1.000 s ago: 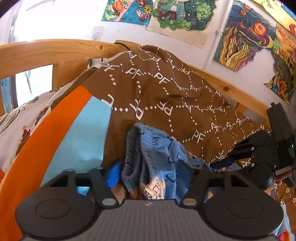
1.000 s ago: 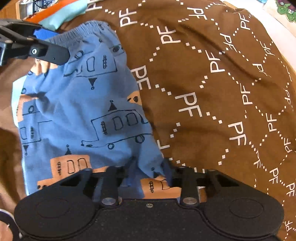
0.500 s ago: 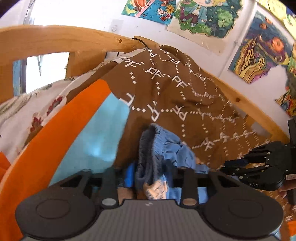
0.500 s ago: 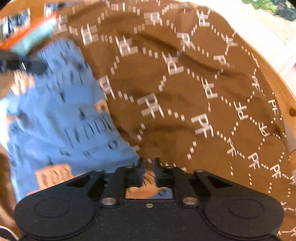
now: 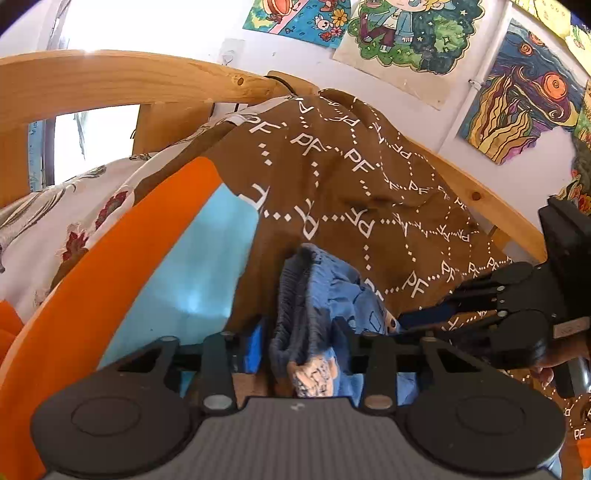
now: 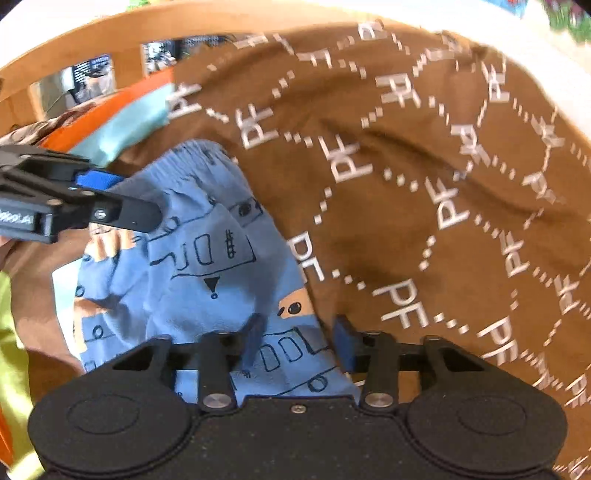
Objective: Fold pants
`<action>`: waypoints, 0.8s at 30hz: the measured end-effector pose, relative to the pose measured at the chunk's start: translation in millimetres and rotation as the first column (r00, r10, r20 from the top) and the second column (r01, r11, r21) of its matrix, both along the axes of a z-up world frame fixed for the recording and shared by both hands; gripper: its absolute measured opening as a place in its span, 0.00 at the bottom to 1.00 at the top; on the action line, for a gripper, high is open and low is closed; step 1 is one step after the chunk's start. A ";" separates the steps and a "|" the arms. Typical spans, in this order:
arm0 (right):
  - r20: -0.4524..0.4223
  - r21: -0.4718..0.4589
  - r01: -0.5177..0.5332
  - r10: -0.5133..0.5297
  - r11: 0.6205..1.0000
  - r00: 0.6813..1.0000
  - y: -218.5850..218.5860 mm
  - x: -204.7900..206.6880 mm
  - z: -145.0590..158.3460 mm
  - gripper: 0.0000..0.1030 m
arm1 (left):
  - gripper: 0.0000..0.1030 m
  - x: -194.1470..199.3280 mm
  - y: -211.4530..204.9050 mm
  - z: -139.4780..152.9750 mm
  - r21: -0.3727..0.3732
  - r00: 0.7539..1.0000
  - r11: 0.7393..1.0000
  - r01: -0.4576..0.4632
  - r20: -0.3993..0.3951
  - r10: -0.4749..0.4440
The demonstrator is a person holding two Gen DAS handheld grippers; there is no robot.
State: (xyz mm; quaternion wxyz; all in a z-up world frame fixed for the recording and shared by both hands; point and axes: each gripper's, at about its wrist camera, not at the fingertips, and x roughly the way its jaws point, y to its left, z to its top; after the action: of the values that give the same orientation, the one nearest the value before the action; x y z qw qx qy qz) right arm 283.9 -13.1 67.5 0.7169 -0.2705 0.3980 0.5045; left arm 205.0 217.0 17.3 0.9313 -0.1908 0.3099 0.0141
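The blue pants (image 6: pixel 192 266), printed with vehicles, lie bunched on a brown "PF" blanket (image 6: pixel 406 184). My right gripper (image 6: pixel 299 336) is shut on their near edge, and that fabric is drawn up between its fingers. From the left wrist view the right gripper (image 5: pixel 406 321) pinches blue cloth at the right. My left gripper (image 5: pixel 299 339) straddles the gathered waistband of the pants (image 5: pixel 325 288). Its jaws are closing, and a thin gap shows beside the left blue pad (image 5: pixel 253 347). The right wrist view has the left gripper (image 6: pixel 136 197) at the waistband's left corner.
A wooden bed rail (image 5: pixel 110 77) curves round the far side. An orange and light-blue cloth (image 5: pixel 110 277) and a floral pillow (image 5: pixel 55 206) lie left of the blanket (image 5: pixel 332 192). Drawings hang on the wall (image 5: pixel 406 29). A person's hand (image 5: pixel 554 365) holds the right gripper.
The left jaws have drawn in around the waistband. The right gripper has risen and tilted with the pants' edge still in it, so more of the rail shows.
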 end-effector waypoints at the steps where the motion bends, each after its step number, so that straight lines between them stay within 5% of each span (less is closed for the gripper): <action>1: -0.011 -0.006 0.024 -0.024 1.000 1.000 2.2 2.7 -2.4 0.05 | 0.35 -0.3 0.3 0.1 0.002 1.000 1.000 -0.001 -0.002 0.001; 5: 0.014 0.003 0.052 -0.052 0.999 0.999 0.2 2.3 1.0 0.00 | 0.27 -1.6 4.5 0.0 -0.027 1.000 1.000 -0.013 -0.008 0.013; 15: 0.070 -0.006 0.099 -0.098 0.995 0.993 -5.2 -6.5 1.6 0.01 | 0.27 0.8 4.0 -0.8 -0.011 1.000 1.000 -0.025 -0.016 0.025; 22: 0.034 0.093 0.080 -0.083 0.992 0.996 0.9 -9.2 17.8 0.34 | 0.27 1.0 6.2 -1.7 -0.037 0.999 0.999 -0.031 -0.020 0.030; 24: 0.022 0.110 0.064 -0.067 0.992 0.997 6.8 -11.0 19.6 0.36 | 0.27 1.2 6.8 -2.2 -0.038 0.999 0.999 -0.030 -0.019 0.029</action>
State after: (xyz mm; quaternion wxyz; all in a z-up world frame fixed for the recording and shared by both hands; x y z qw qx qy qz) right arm 273.0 -6.3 87.2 0.7519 -0.2240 0.3693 0.4982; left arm 206.2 223.8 15.0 0.9242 -0.2131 0.3161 0.0236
